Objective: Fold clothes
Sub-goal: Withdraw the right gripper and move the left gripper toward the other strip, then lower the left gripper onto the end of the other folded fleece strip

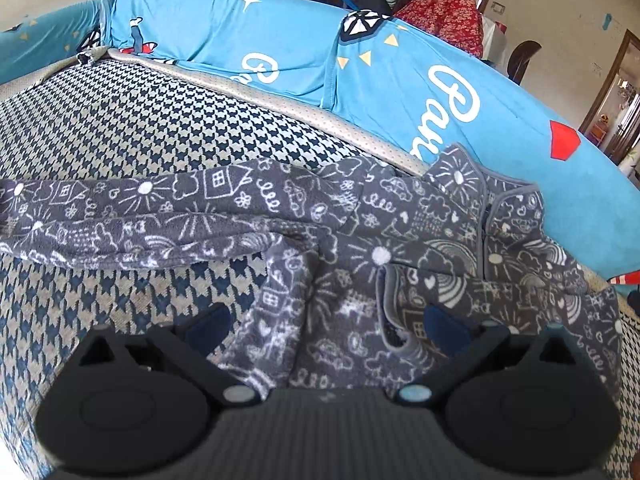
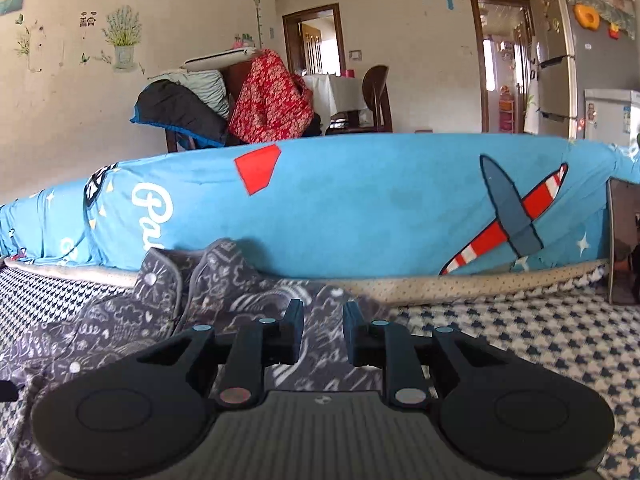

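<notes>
1. The grey garment [image 1: 360, 240] is soft, fleecy cloth printed with white doodles of suns, houses, clouds and rainbows, edged in plain grey binding. It lies rumpled on the houndstooth seat cover [image 1: 140, 120], one sleeve stretched out flat to the left and its collar end bunched against the blue backrest cover [image 1: 280, 40].
2. The seat cover is a woven navy-and-beige check with a dotted beige trim along its back edge; the backrest cover is smooth blue fabric with white lettering, red patches and a striped aeroplane.
3. The left gripper [image 1: 332, 324] hovers over the garment with its dark fingers spread wide; nothing is between them.
4. The right gripper [image 2: 323, 320] has its flat black pads a narrow gap apart, with no cloth pinched; the garment shows through the gap, below them.
5. The sleeve's left end runs out of frame, and the gripper bodies hide the garment's near edge. The lettering is cut off by folds.
</notes>
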`<state>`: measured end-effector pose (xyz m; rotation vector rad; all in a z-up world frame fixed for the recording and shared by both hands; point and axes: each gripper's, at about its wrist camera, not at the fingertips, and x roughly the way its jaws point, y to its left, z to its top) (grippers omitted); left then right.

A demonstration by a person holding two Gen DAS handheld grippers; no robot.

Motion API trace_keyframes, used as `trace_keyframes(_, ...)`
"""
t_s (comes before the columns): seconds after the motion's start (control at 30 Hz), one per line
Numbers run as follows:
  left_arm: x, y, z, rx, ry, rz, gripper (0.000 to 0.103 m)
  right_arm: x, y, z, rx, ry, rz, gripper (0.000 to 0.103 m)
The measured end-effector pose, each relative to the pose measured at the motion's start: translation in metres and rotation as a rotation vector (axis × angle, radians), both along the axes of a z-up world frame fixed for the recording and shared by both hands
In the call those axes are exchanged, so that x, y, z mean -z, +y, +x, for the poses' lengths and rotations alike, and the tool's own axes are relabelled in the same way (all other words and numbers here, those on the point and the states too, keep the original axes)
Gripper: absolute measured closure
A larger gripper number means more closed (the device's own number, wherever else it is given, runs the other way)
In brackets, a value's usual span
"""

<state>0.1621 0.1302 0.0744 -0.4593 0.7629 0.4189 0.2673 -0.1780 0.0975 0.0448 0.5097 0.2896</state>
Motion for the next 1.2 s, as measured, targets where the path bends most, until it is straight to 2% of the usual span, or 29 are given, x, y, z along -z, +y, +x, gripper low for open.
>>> trace_keyframes(0.13, -0.002, 0.004, -0.002, -0.006, -0.006, -0.005, 0.000, 0.017, 0.027, -0.021, -0.091, 0.082, -0.007, 0.083)
trace_keyframes(0.23, -0.003, 0.007, -0.004, -0.011, -0.008, -0.005, 0.000, 0.025, 0.054, -0.036, -0.181, 0.082, -0.042, 0.082)
trace_keyframes(0.53, 0.001, 0.021, -0.010, -0.026, 0.011, 0.000, 0.000, 0.038, 0.126, -0.070, -0.480, 0.060, -0.065, 0.067)
trace_keyframes(0.6, 0.002, 0.025, -0.011, -0.026, 0.018, -0.001, 0.000, 0.043, 0.139, -0.077, -0.539, 0.045, -0.098, 0.062)
trace_keyframes(0.73, 0.007, 0.034, -0.015, -0.030, 0.041, -0.026, 0.000, 0.052, 0.158, -0.089, -0.583, -0.027, -0.192, 0.061)
trace_keyframes(0.87, 0.013, 0.038, -0.016, -0.026, 0.066, -0.053, 0.000, 0.059, 0.169, -0.088, -0.581, -0.055, -0.229, 0.062)
trace_keyframes(1.07, 0.015, 0.038, -0.018, -0.010, 0.079, -0.059, 0.000, 0.070, 0.180, -0.084, -0.554, -0.057, -0.268, 0.091)
trace_keyframes(1.2, 0.015, 0.037, -0.019, -0.010, 0.080, -0.047, 0.000, 0.065, 0.180, -0.084, -0.530, -0.071, -0.217, 0.094)
